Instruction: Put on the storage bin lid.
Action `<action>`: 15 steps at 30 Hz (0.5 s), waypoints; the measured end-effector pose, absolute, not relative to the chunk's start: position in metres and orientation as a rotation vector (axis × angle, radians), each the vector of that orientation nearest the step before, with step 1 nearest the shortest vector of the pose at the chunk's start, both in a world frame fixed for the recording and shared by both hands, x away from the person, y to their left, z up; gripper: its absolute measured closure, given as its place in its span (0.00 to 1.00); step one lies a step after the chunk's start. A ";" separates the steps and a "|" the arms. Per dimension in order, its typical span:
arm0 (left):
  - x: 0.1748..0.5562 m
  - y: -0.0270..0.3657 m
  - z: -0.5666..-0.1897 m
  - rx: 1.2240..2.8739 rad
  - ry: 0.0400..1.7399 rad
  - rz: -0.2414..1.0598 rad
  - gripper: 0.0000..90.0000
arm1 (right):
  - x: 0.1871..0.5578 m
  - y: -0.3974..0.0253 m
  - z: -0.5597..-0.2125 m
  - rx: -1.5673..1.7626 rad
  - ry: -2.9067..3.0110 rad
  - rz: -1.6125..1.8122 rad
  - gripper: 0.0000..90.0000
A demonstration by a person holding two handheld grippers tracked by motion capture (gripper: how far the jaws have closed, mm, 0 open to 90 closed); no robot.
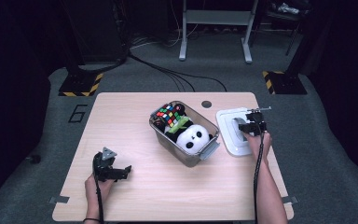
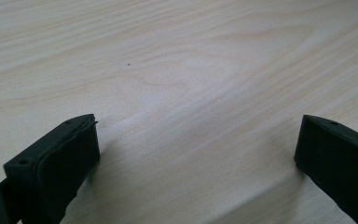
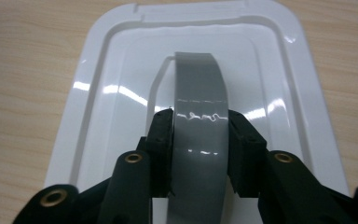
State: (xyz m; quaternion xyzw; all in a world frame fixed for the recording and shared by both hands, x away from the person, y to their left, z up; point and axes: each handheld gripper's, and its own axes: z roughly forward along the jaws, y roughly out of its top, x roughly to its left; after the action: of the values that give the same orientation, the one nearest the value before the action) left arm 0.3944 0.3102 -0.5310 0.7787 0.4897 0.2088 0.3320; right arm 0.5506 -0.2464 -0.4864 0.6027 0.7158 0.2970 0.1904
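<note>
Right tool pinching grey handle of white lid

Right tool (image 3: 199,135) clamps the grey plastic handle (image 3: 199,93) of the white rectangular lid (image 3: 98,116) near the table's right edge; left tool (image 2: 196,154) spread over the bare pale wooden table (image 2: 177,70).

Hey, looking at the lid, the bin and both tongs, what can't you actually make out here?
- White lid: in the right gripper view its near edge is hidden behind the right tongs, shut on the grey handle.
- Clear bin: in the high view the panda plush and puzzle cube cover whatever lies beneath.
- Left tongs: open over bare table; both jaws are cut off by the left gripper view's bottom edge.
</note>
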 end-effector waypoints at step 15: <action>0.395 0.310 -0.531 2.035 1.280 0.546 0.00 | 0.533 -0.249 -0.454 1.578 2.025 0.879 0.74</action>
State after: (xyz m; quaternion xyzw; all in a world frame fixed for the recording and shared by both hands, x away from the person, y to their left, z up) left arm 0.3945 0.3103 -0.5309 0.7787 0.4897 0.2090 0.3318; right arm 0.5334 -0.2493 -0.4537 0.5683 0.7292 0.3165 0.2124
